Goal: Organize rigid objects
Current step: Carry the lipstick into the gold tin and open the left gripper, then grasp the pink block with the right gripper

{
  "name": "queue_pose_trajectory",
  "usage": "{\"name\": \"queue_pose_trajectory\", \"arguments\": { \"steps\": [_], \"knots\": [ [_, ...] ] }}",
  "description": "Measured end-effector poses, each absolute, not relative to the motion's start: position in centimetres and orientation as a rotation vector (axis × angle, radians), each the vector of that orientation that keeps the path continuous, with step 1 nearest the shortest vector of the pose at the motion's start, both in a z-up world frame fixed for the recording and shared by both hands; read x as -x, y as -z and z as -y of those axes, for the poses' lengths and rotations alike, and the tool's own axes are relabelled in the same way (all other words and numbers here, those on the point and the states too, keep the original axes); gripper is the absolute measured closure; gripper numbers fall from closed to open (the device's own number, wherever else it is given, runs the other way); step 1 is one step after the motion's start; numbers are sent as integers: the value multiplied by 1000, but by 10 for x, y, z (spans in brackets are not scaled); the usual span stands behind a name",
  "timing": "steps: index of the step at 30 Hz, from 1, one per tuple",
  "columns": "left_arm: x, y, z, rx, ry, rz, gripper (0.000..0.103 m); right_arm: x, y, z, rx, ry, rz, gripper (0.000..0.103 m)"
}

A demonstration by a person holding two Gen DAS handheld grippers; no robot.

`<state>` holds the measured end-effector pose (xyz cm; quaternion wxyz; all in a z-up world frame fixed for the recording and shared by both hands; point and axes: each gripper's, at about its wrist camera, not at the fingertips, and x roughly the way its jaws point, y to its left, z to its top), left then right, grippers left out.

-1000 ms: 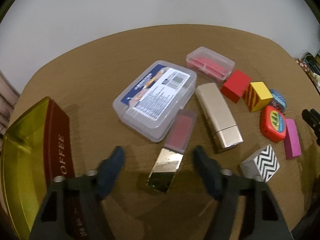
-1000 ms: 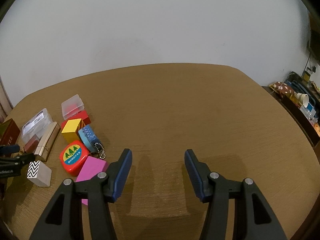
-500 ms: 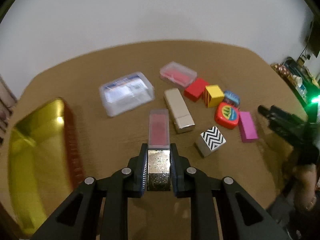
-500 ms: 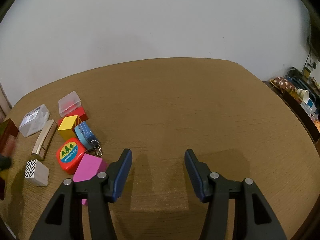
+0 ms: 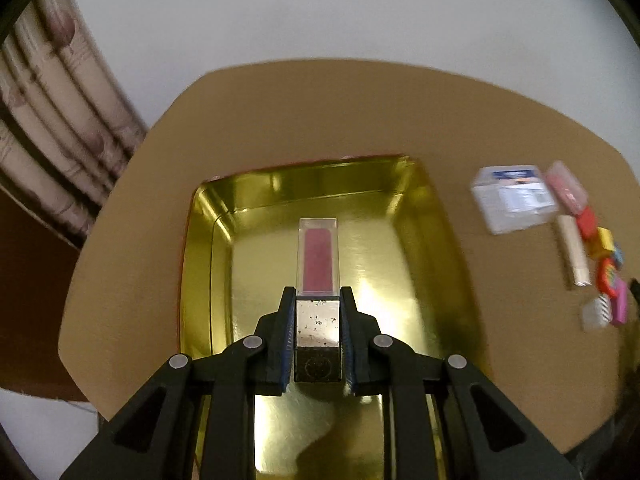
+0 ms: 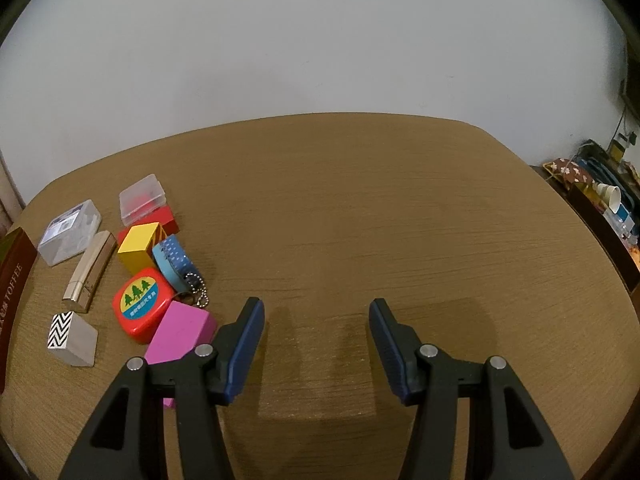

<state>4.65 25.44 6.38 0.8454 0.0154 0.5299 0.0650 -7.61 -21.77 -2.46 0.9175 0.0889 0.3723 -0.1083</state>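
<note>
My left gripper is shut on a lip gloss tube with a silver cap and clear pink body, held above the inside of a gold tin tray. My right gripper is open and empty over bare table. To its left lie a pink block, a red tape measure, a blue tape roll, a yellow cube, a red block, a gold lipstick case, a zigzag-patterned block and two clear boxes.
The tin's dark red side reading TOFFEE shows at the right wrist view's left edge. A curtain hangs beyond the table's left edge. A cluttered shelf stands off the table's right side. The brown table spreads wide to the right.
My left gripper closed on the lip gloss tube, lifted it from the table and swung it left over the gold tray. The right gripper stayed open and nearly still.
</note>
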Motion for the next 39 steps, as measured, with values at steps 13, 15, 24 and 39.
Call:
{"name": "queue_pose_trajectory", "arguments": {
  "steps": [13,15,24,39],
  "knots": [
    [-20,-74,-214,-34,-210,-981,51,72,28,216,-201,195,-787,47],
    [3,-93,-203,-6,-172,-921,41,72,28,218,-215,174,-791,47],
    [119,-116,-162,85,-113,-803,28,96,15,201,-231,-3,-846,47],
    [164,-71,-156,161,-78,-883,26,62,20,143,-121,73,-985,73]
  ]
}}
